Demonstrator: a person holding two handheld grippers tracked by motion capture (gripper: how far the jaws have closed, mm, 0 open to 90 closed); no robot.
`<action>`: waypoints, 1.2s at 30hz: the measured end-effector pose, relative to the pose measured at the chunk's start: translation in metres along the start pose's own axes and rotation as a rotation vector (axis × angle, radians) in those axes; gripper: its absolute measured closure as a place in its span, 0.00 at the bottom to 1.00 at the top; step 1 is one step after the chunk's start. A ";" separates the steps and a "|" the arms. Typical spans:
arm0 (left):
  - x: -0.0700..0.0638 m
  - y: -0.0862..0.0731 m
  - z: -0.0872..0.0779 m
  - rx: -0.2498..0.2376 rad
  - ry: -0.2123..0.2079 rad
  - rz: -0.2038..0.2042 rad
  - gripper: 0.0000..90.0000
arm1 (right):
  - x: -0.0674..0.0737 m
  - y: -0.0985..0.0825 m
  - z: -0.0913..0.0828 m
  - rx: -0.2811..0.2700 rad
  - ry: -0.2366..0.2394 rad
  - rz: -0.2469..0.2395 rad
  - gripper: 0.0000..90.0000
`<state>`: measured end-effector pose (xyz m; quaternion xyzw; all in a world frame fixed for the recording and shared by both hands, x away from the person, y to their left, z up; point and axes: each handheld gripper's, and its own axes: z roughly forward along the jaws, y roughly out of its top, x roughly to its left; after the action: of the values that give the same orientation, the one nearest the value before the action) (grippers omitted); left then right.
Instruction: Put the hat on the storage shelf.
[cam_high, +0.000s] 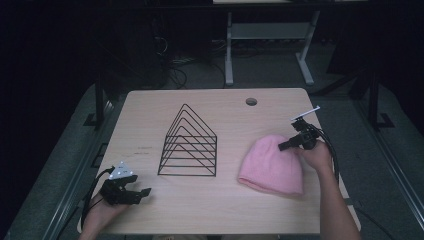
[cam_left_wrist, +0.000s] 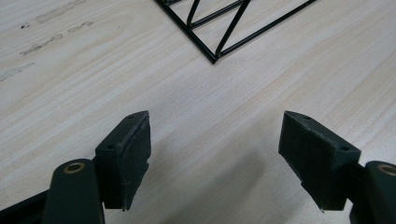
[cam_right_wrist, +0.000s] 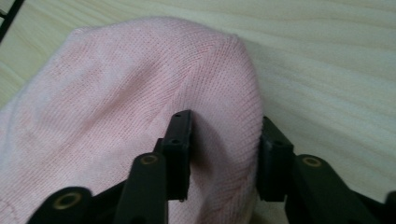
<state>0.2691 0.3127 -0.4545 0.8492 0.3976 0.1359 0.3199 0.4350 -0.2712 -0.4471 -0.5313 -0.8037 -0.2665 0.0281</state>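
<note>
Your left gripper (cam_high: 134, 192) sits nearest, at seven o'clock on the table (cam_high: 210, 210), jaws spread wide over bare wood with nothing between them. At the centre stands one black wire file rack (cam_high: 189, 145), its near corner (cam_left_wrist: 212, 58) just ahead of that gripper. One pink knit beanie (cam_high: 272, 165) lies at four o'clock. Your right gripper (cam_right_wrist: 224, 154) pinches a fold of its crown between both pads. No readable writing anywhere.
</note>
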 end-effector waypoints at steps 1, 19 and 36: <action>0.000 0.000 0.000 0.000 0.000 0.000 0.28 | 0.000 0.000 0.000 -0.002 0.005 0.000 0.72; -0.001 0.000 0.002 0.007 0.005 -0.003 0.28 | 0.001 -0.005 -0.017 -0.041 0.067 -0.025 0.86; -0.003 0.008 -0.004 -0.044 -0.064 -0.010 0.28 | 0.016 -0.005 -0.052 -0.125 0.101 -0.085 0.87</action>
<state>0.2695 0.3082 -0.4461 0.8438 0.3885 0.1159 0.3517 0.4109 -0.2829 -0.3996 -0.4835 -0.8047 -0.3436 0.0239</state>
